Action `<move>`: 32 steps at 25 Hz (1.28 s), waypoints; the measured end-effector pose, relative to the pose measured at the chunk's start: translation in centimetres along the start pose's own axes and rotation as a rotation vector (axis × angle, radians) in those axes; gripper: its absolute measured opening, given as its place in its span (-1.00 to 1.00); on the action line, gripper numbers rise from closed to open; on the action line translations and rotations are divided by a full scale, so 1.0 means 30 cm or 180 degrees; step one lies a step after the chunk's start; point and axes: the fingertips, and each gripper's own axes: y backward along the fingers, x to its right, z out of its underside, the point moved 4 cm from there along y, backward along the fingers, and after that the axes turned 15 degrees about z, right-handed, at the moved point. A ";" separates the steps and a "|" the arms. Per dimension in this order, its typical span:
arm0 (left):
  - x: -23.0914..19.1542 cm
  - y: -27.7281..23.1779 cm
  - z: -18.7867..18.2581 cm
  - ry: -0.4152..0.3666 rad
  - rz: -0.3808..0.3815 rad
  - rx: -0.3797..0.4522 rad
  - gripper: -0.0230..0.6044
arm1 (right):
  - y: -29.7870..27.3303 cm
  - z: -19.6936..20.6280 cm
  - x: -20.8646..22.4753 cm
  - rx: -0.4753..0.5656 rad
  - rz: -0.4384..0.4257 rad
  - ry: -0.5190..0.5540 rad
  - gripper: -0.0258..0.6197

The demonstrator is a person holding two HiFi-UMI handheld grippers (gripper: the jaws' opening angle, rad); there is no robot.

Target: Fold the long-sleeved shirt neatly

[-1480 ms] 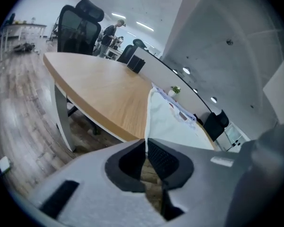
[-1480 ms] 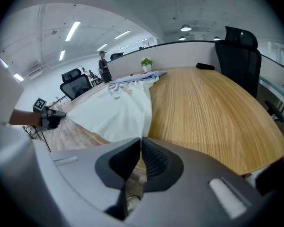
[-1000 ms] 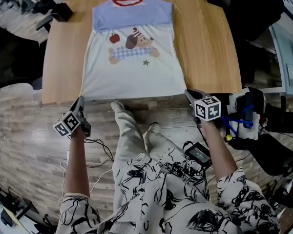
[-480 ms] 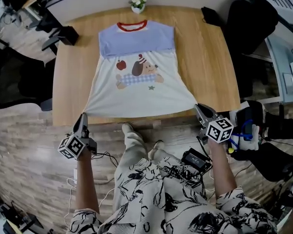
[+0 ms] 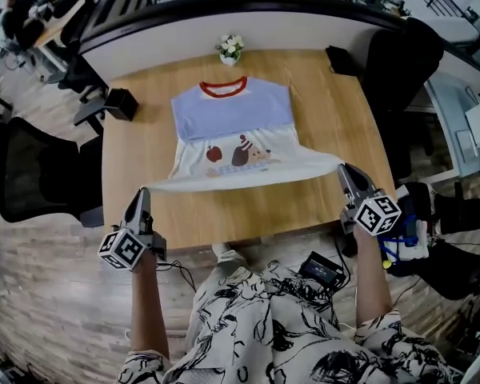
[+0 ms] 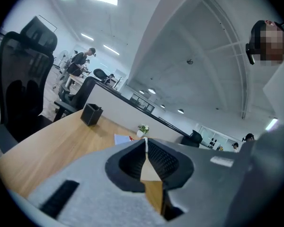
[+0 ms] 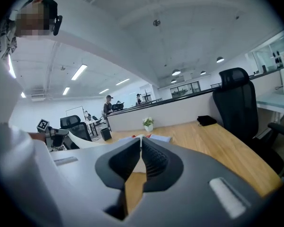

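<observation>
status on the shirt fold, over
Both left tongs and right tongs shut on shirt hem corners. Hem held up off the table, collar end lying flat. Nothing on the shirt; flower pot and black box sit apart from it.

The person wears a loose white outfit (image 5: 280, 326) with black scribble print and short sleeves (image 5: 378, 320).

Bright ceiling lights, strong fisheye edges, near foreground perhaps soft

The shirt's (image 5: 234, 118) hem corners vanish inside the closed fingers (image 5: 138, 208) of the left gripper (image 5: 144, 190) and right gripper (image 5: 341, 166); distant people (image 7: 108, 105) are too small to make out.
</observation>
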 end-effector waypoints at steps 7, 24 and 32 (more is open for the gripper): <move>-0.115 -0.188 -0.201 -0.0142 0.0265 -0.0106 -0.86 | -0.176 -0.180 -0.050 0.0184 0.0249 0.0260 -0.86; -0.376 -0.606 -0.354 -0.0542 0.0089 -0.0349 -0.86 | -0.747 -0.351 0.027 0.0087 0.0356 0.0432 -0.86; -0.595 -0.825 -0.312 -0.0485 -0.0212 -0.0562 -0.86 | -1.098 -0.303 0.104 -0.0118 0.0206 0.0499 -0.86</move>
